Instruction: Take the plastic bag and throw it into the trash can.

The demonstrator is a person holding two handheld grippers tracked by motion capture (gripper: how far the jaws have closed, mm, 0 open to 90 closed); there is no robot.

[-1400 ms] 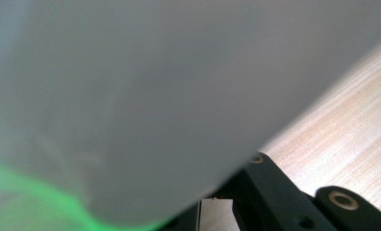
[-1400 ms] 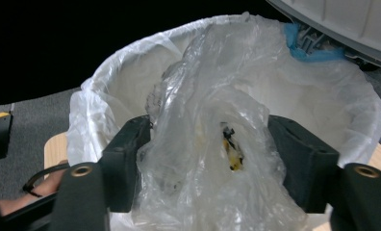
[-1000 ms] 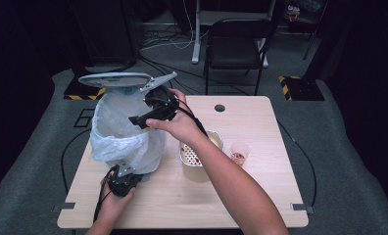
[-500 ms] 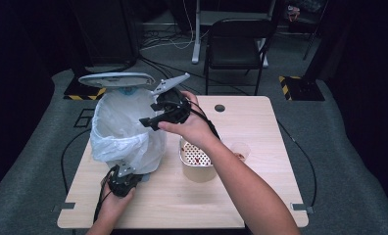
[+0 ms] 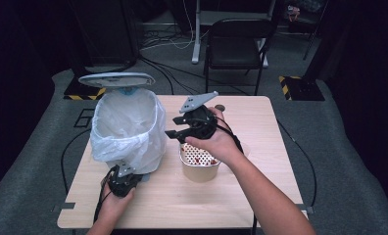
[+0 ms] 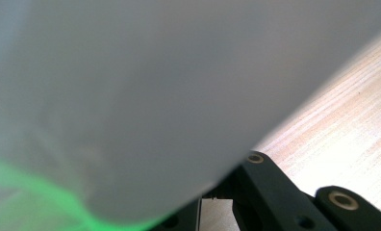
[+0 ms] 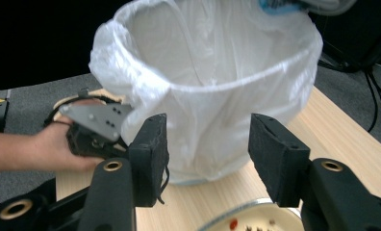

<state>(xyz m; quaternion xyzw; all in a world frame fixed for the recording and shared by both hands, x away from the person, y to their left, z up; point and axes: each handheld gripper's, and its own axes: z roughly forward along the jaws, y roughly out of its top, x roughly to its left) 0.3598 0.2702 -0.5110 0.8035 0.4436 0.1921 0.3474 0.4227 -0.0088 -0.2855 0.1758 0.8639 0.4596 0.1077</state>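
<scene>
- Right gripper (image 5: 175, 133): a second ago it reached over the open mouth of the bin; it has since drawn back toward the bowl (image 5: 199, 164) and now hovers just above the bowl's rim. Its jaws have just been closing, yet nothing lies between them; in the right gripper view the two black pads (image 7: 150, 154) stand apart with a clear gap, so the fingers are released.
- Bin (image 5: 128, 129): a small bin lined with a white bag (image 7: 212, 91), standing on the table (image 5: 260, 176) left of the bowl, its lid (image 5: 116, 79) raised behind it. It has not shifted between the earlier pictures and now.
- Left gripper (image 5: 122, 180): at the near foot of the bin, unmoved. Its jaws are clenched, apparently on the hanging edge of the bag, whose white film lies right against the lens in the left gripper view.
- Bowl: a tan paper bowl holding small red and pale scraps, right of the bin, near it.
- Reading: the retreat with empty jaws suggests one drop into the bin is finished; the likely next step is another pick from the bowl while the left hand steadies the bin.
</scene>
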